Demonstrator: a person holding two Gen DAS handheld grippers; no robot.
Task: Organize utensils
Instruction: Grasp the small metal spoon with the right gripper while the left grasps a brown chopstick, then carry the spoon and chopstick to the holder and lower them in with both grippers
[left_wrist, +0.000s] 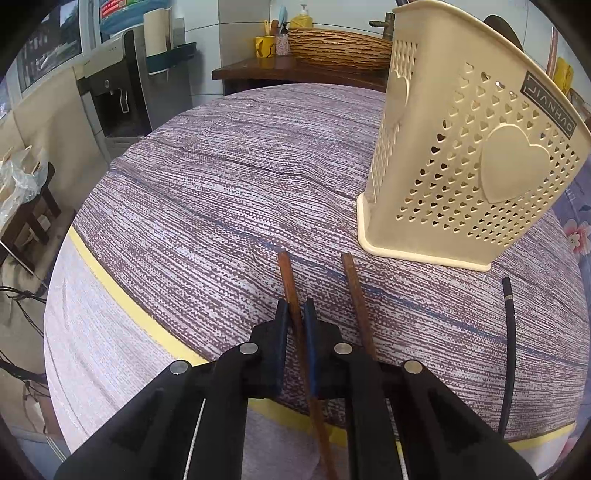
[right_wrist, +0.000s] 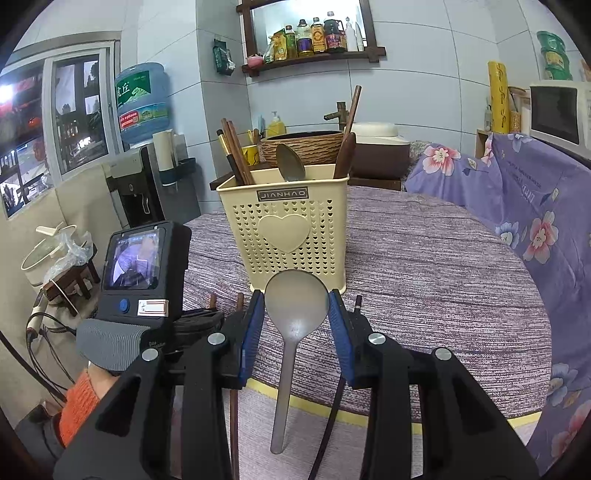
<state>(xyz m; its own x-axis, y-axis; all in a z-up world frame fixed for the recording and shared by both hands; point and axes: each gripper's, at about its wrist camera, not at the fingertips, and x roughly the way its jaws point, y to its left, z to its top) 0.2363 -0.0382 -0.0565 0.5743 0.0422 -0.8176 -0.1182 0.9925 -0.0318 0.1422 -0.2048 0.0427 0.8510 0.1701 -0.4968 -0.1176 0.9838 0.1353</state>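
Note:
A cream perforated utensil holder (right_wrist: 283, 229) with a heart on its front stands on the table; it also shows in the left wrist view (left_wrist: 461, 158). It holds chopsticks (right_wrist: 232, 151), a spoon (right_wrist: 290, 162) and a brown utensil (right_wrist: 345, 155). My left gripper (left_wrist: 295, 314) is shut on a brown chopstick (left_wrist: 291, 288) lying on the cloth. A second brown chopstick (left_wrist: 356, 299) lies just right of it, and a black chopstick (left_wrist: 509, 343) further right. My right gripper (right_wrist: 296, 306) is open, its fingers on either side of a grey metal spoon (right_wrist: 293, 321) lying on the table.
The round table has a purple striped cloth (left_wrist: 240, 177) with a yellow band (left_wrist: 122, 299) near its edge. The left gripper's body with its screen (right_wrist: 136, 266) is at the left of the right wrist view. A flowered purple cover (right_wrist: 535, 229) is on the right.

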